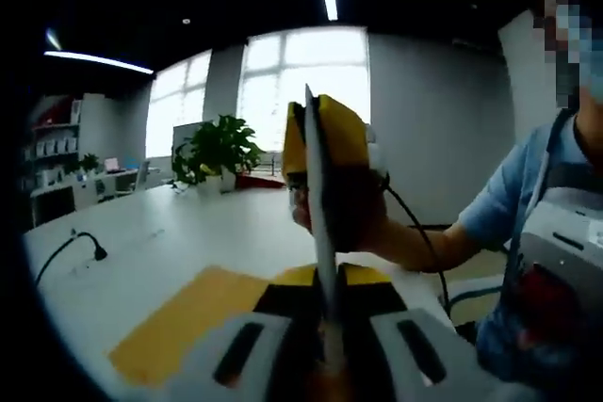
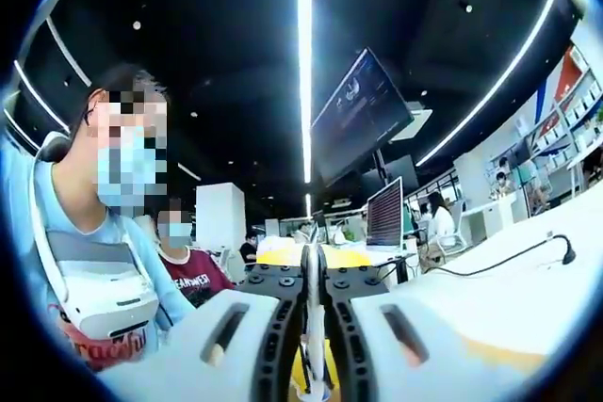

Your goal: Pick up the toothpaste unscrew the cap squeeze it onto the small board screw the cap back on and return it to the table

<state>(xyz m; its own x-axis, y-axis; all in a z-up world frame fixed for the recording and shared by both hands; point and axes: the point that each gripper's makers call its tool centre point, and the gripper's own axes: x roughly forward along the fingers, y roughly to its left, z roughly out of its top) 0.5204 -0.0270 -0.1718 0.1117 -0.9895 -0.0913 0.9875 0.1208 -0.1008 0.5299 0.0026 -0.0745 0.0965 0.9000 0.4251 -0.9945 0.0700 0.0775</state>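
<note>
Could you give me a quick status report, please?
Left gripper shut on toothpaste. Right gripper shut on its top end. Small board on table, nothing blocking.

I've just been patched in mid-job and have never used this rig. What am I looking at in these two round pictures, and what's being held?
There is no robot arm. A person holds a two-jaw gripper in each hand, and a fisheye camera rides on each one. The left gripper view looks along the left gripper, whose jaws are closed on a thin flat strip, apparently the toothpaste tube seen edge-on. The right gripper view looks along the right gripper toward the person. Its jaws pinch the same strip. I cannot tell whether the cap is on. On the white table lie a yellow board and a gooseneck microphone.
</note>
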